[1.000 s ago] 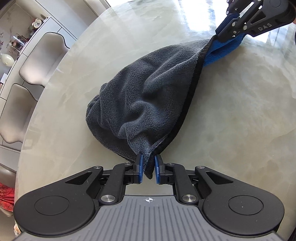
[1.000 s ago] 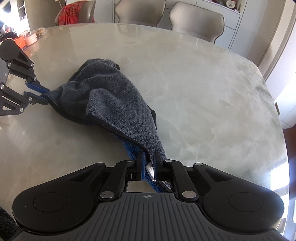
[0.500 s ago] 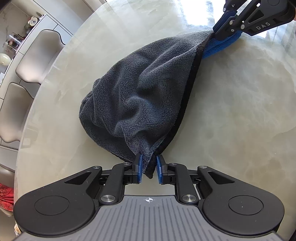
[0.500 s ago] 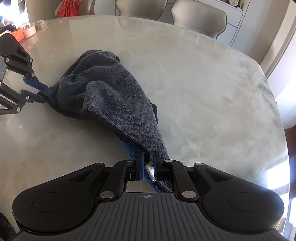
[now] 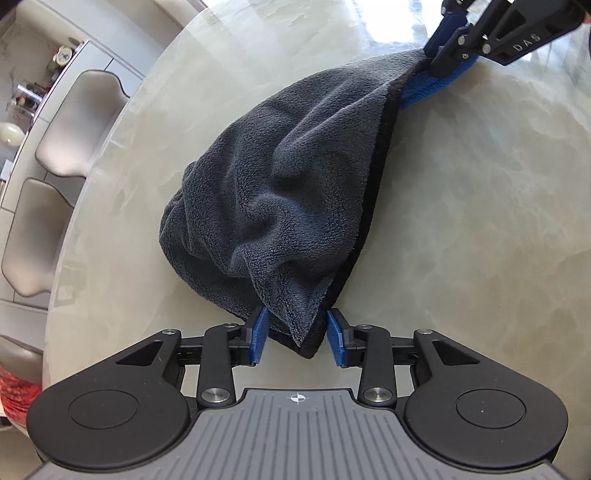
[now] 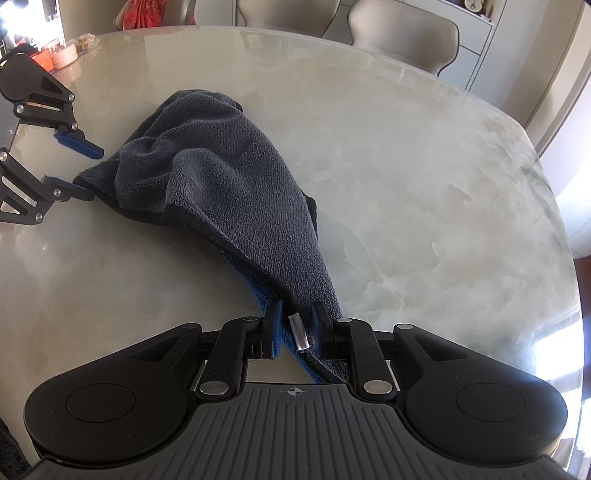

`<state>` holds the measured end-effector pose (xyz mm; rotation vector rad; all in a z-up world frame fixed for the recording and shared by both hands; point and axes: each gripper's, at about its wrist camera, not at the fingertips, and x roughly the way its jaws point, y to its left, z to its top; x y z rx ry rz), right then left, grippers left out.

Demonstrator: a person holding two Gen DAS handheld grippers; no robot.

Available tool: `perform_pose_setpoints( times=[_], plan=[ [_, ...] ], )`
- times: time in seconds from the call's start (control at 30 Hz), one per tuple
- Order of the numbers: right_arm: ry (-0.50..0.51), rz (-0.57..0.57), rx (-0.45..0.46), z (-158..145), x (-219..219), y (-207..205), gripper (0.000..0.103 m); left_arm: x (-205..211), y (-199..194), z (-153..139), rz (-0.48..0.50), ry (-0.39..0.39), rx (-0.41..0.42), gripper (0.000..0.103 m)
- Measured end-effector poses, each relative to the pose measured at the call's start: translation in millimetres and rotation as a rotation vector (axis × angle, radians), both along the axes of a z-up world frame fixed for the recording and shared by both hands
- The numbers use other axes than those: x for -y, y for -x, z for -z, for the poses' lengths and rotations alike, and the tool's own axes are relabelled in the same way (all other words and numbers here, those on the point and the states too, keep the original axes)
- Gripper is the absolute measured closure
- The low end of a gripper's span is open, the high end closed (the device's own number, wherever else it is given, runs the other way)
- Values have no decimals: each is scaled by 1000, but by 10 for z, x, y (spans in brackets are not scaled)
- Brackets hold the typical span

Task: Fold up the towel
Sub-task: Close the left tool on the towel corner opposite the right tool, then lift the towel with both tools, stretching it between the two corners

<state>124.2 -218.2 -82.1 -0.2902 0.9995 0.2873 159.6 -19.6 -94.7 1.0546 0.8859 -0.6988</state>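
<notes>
A dark grey towel (image 5: 280,192) with a blue underside lies bunched on the marble table (image 5: 461,221); it also shows in the right wrist view (image 6: 229,184). My left gripper (image 5: 297,334) is open, its blue pads (image 5: 258,334) either side of the towel's near corner, which rests loose on the table. In the right wrist view the left gripper (image 6: 86,171) stands open at the towel's far corner. My right gripper (image 6: 295,328) has its jaws slightly parted around the other corner and its white tag (image 6: 298,331). In the left wrist view the right gripper (image 5: 439,59) is at the towel's far end.
Beige chairs (image 5: 77,125) stand along the table's edge, and more chairs (image 6: 402,33) show beyond it. Small orange containers (image 6: 61,57) sit at the far left of the table. A red cloth (image 6: 142,14) hangs on a chair.
My left gripper opened and let go of the towel corner, which dropped to the table. My right gripper's jaws parted a little around the other corner. The towel sagged lower.
</notes>
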Motion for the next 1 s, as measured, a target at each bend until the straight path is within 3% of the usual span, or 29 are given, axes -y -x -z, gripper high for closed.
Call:
perform_pose_setpoints(
  times=[0.27,0.53,0.63,0.73,1.0],
  plan=[
    [0,-20,-1,-14,-24,39,87,-23,71,11,92,-6,7,81],
    [-14,-3,38,-134,22,73,92,-18,175,-39,143,-30,40,84],
    [-15,1,53,-171,58,73,93,-39,194,-72,159,-33,63,87],
    [-9,4,68,-208,85,76,93,-44,277,-125,205,-40,136,90],
    [-14,11,101,-321,101,119,93,-114,216,-189,175,-52,145,92]
  ],
)
